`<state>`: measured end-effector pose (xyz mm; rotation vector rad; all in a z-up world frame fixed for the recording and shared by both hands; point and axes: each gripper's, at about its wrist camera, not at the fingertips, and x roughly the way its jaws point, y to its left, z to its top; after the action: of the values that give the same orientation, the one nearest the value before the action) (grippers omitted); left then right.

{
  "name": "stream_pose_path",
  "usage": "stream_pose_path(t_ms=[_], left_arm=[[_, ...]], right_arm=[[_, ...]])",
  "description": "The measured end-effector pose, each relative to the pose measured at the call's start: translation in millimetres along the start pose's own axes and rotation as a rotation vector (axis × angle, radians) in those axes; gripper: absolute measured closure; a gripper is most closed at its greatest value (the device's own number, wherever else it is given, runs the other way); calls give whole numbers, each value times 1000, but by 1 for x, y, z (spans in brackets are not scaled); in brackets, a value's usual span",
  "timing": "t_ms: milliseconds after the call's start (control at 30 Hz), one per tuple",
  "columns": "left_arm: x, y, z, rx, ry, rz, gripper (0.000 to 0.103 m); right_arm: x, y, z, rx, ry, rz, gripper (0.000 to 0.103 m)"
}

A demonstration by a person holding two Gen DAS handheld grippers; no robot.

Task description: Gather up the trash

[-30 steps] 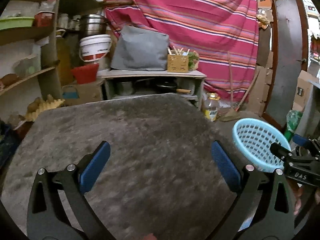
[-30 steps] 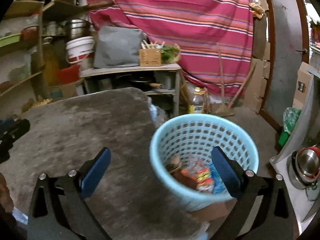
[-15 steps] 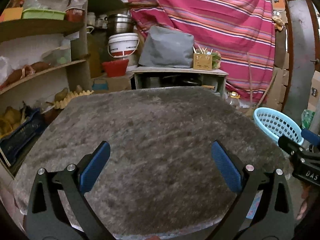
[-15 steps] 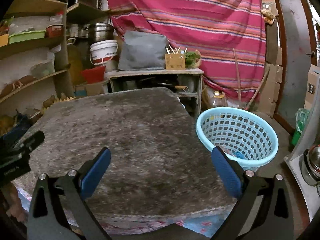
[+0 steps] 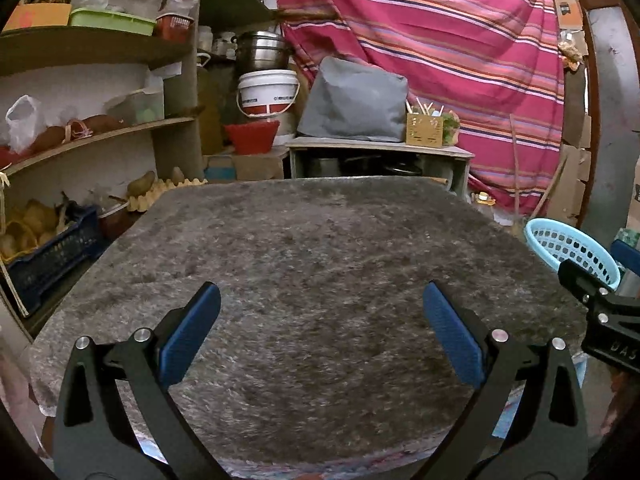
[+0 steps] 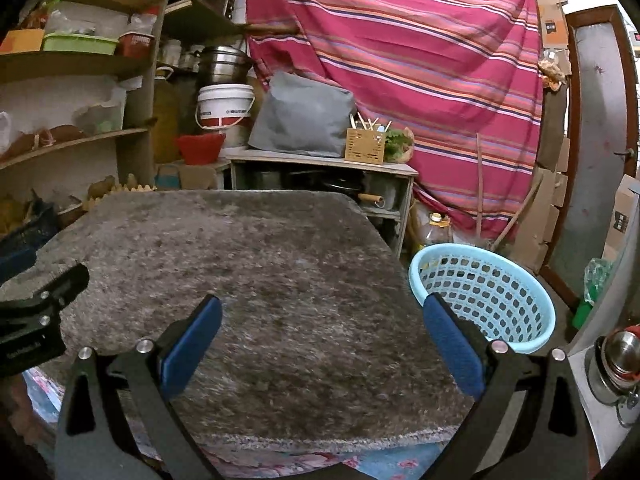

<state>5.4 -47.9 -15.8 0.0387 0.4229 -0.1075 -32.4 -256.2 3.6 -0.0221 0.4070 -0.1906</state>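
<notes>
Grey shaggy mat (image 5: pixel 320 264) covers table, fills centre of both views. Far left: wooden shelves (image 5: pixel 92 136) with crate (image 5: pixel 48 264), bags, tubs. Left gripper (image 5: pixel 320 334) over near edge of mat, jaws spread wide, nothing between blue pads (image 5: pixel 188 334). Right gripper (image 6: pixel 322 336) alongside it, also over near edge, jaws wide, nothing held. Light blue basket (image 6: pixel 486 292) on floor just beside table's right edge, tilted, contents not readable. Striped red cloth (image 6: pixel 400 60) hangs behind.
</notes>
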Motion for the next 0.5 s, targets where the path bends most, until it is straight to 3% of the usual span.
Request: stream_pose_path(t_ms=[500], left_arm=[[-9,-2,0,16,-37,6,5]], right_arm=[[2,7,-2,-4,-4,-3,5]])
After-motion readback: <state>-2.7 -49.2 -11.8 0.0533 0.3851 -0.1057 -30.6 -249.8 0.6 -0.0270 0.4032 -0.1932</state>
